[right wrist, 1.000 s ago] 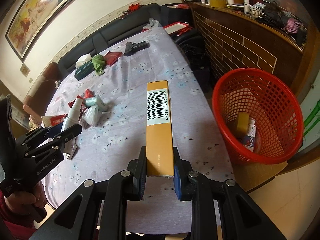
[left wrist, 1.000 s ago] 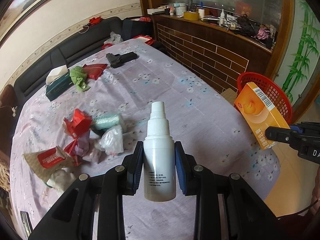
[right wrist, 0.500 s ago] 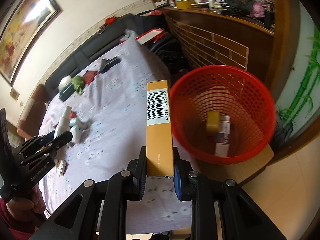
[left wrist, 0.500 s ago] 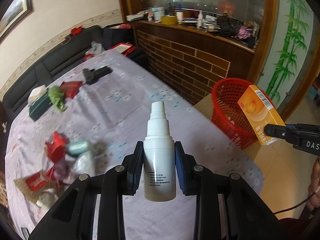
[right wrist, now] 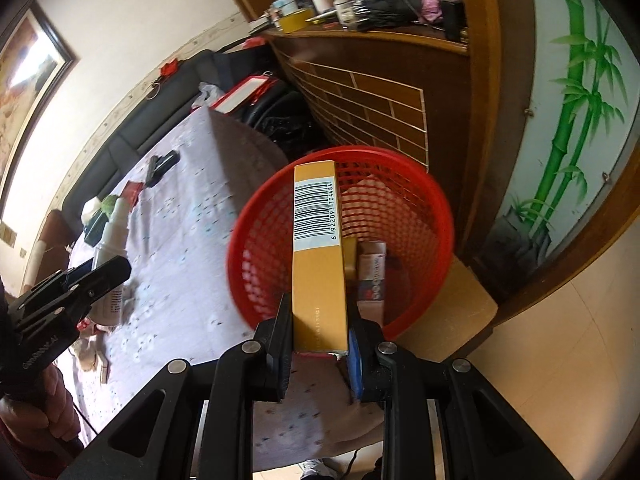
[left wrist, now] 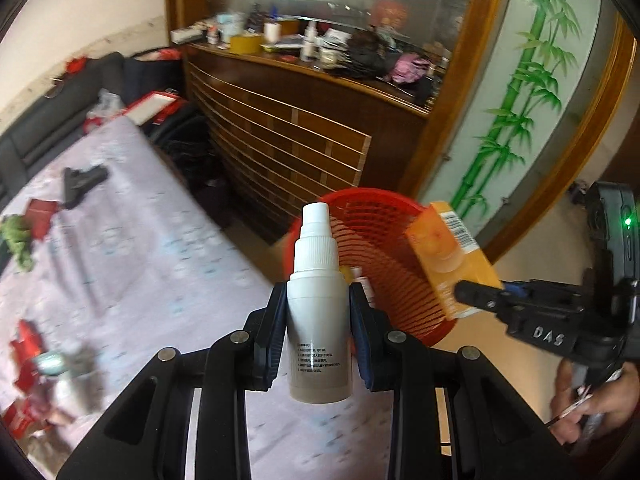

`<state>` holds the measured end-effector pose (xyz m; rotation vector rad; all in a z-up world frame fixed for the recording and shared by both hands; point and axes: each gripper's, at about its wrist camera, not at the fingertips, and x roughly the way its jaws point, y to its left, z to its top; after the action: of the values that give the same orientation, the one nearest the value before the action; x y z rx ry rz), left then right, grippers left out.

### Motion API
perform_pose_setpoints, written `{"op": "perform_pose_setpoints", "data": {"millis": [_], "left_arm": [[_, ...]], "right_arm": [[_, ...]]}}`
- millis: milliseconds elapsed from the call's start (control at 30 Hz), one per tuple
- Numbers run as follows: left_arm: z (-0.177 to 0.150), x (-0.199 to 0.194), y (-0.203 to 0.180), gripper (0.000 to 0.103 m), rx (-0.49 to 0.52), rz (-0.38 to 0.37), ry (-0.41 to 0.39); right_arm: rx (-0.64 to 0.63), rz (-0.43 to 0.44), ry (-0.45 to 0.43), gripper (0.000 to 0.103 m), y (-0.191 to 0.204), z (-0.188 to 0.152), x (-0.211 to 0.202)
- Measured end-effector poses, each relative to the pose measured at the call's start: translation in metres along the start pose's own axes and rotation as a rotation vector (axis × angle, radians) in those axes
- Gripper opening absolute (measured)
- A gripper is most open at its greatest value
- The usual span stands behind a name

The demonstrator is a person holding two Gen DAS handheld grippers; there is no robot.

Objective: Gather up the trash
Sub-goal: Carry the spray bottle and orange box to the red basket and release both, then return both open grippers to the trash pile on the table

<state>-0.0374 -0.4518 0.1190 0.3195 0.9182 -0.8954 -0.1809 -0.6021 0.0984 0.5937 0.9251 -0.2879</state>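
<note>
Carrying to the bin: beside the worktop's (right wrist: 180,240) edge stands the red mesh plastic basket (right wrist: 256,240); the right hand-held gripper (right wrist: 320,344) clamps an orange cardboard box (right wrist: 318,280) over it, the left hand-held gripper (left wrist: 318,336) clamps a white spray bottle (left wrist: 318,320) nearby. Next, release each above the opening.

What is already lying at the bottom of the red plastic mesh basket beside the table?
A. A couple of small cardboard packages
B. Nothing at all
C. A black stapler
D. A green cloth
A: in the right wrist view, the red plastic mesh basket holds a small yellow box and a white printed carton on its floor, seen just past the orange barcoded box clamped in the right gripper.
</note>
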Motion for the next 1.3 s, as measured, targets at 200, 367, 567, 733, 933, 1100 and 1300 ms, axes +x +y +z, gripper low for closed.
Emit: {"op": "perform_pose_setpoints", "data": {"millis": [200, 367, 567, 733, 933, 1100, 1300], "left_arm": [[0.019, 0.037, -0.021, 0.029, 0.005, -0.039, 0.048], [0.029, 0.047, -0.023, 0.047, -0.015, -0.019, 0.047], [0.024, 0.035, -0.014, 0.051, -0.030, -0.008, 0.028], [0.006, 0.018, 0.003, 0.052, -0.063, 0.021, 0.025], [-0.021, -0.006, 0.032, 0.052, -0.125, 0.066, 0.021], [-0.048, -0.033, 0.062, 0.052, -0.178, 0.113, 0.009], [-0.084, -0.063, 0.096, 0.052, -0.247, 0.165, -0.001]], "right_arm": [[0.000, -0.012, -0.001, 0.024, -0.017, 0.018, 0.005], [-0.004, -0.036, -0.005, 0.027, -0.028, 0.033, 0.015], [-0.003, -0.033, -0.017, 0.050, -0.031, 0.039, 0.013], [-0.010, -0.017, -0.015, 0.050, -0.022, 0.035, 0.010], [-0.060, 0.009, 0.003, 0.050, 0.007, 0.026, 0.013], [-0.111, 0.033, 0.029, 0.052, 0.041, 0.015, 0.021], [-0.192, 0.075, 0.060, 0.053, 0.091, -0.002, 0.030]]}}
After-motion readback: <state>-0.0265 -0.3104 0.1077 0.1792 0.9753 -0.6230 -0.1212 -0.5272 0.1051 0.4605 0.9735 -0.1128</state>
